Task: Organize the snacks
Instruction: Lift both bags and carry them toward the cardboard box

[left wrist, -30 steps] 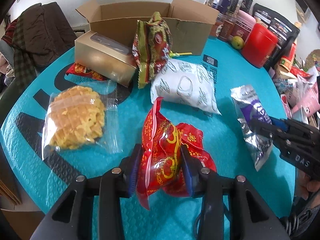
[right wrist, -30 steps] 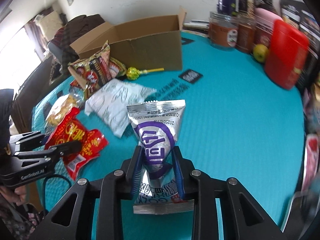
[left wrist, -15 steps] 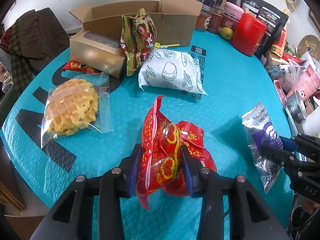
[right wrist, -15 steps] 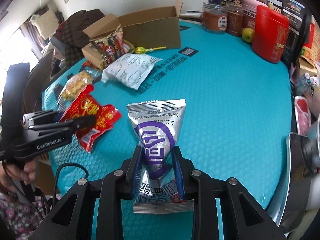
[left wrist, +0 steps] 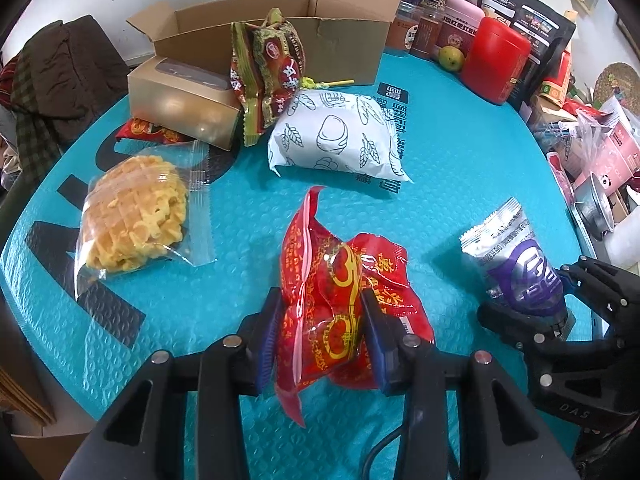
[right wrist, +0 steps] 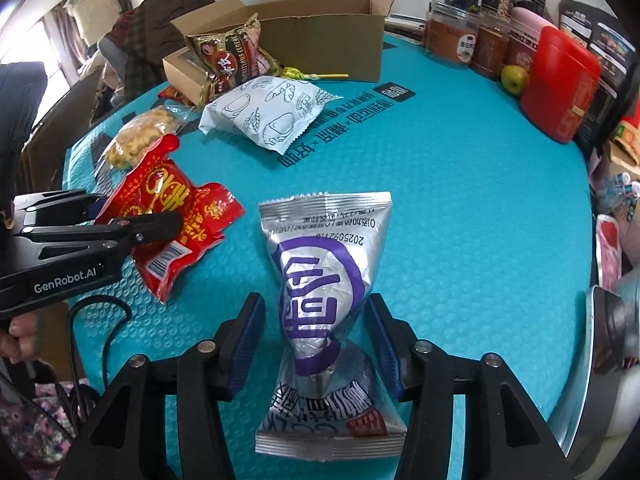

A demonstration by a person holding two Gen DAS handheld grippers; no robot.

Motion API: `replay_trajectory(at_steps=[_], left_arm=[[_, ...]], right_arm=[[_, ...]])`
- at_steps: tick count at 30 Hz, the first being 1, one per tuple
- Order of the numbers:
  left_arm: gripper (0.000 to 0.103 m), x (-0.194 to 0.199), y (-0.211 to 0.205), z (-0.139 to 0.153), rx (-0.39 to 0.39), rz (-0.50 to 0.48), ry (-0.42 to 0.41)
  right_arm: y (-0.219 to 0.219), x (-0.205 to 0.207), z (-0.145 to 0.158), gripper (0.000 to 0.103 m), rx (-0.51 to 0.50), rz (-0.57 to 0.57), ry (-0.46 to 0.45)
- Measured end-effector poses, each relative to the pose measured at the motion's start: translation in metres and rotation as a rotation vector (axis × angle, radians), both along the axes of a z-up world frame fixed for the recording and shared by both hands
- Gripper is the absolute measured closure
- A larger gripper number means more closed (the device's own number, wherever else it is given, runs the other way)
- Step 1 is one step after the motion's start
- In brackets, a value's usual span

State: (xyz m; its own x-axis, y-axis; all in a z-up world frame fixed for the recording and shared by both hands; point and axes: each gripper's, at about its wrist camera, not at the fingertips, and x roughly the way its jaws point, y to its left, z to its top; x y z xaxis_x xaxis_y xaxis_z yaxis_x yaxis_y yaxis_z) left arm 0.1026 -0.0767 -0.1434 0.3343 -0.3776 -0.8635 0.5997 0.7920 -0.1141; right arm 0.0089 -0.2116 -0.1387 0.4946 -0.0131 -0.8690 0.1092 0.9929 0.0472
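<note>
While left tongs (left wrist: 320,320) stay clamped, right tongs (right wrist: 316,340) have opened w/ silver packet (right wrist: 324,264) between

A red canister (right wrist: 558,84), a green fruit (right wrist: 514,78) and jars (right wrist: 452,36) line the teal table's (right wrist: 460,184) far edge.

One cardboard box (left wrist: 280,28); one gold box (left wrist: 180,108); six snack packets; one red canister (left wrist: 496,64); one lollipop (left wrist: 320,82).

— What is seen of the left gripper (left wrist: 320,332)?
— Black plastic arms, blue finger pads (left wrist: 267,336), silver screws; white "GenRobot.AI" lettering is printed on its side.
— And the right gripper (right wrist: 316,336)?
— The same build; "DAS" is embossed. A black cable (right wrist: 100,320) and bare fingers at the left edge.
</note>
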Motion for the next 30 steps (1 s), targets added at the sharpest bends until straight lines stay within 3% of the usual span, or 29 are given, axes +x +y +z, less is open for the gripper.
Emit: replay_trajectory(at_steps=[3,5,8,22,30], left_arm=[[0.066,-0.001,0.0,0.0,-0.012,-0.002,-0.008],[0.066,0.0,-0.001,0.001,-0.014,-0.002,-0.011],[0.067,-0.001,-0.002,0.002,-0.011,-0.005,-0.014],[0.067,0.0,0.009,0.032,-0.057,0.008,-0.069],[0.067,0.004,0.01,0.058,-0.111,0.018,-0.119]], right_arm=[[0.0,0.001,0.0,0.051,-0.002,-0.007,-0.012],[-0.001,0.001,0.0,0.064,0.006,-0.013,-0.027],[-0.003,-0.001,0.002,0.069,0.033,-0.021,-0.039],[0.002,0.003,0.026,0.073,0.1,-0.002,-0.099],[0.005,0.015,0.055,0.073,0.067,0.032,-0.156]])
